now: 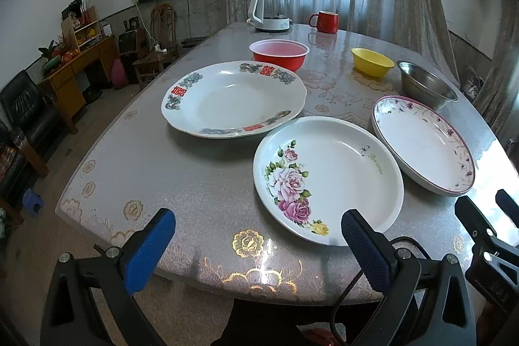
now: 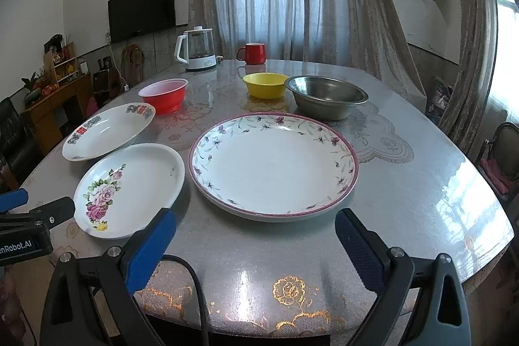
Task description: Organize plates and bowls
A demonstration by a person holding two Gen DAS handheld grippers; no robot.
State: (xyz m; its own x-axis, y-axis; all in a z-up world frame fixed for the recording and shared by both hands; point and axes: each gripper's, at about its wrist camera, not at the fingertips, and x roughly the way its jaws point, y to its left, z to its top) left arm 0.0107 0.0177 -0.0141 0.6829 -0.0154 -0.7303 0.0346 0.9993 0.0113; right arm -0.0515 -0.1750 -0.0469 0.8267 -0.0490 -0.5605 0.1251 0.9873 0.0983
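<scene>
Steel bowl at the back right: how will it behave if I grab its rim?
The steel bowl looks thin-walled, so probably light and rigid. Its polished flared rim may slip between the pads. On the glossy table it would likely slide rather than tip if nudged.

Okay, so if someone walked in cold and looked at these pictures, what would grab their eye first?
Probably the three big white plates near the table's front edge: the rose plate, the pink-rimmed plate to its right, and the red-character plate behind. Farther back, the red bowl and yellow bowl pop, beside a steel bowl.
</scene>
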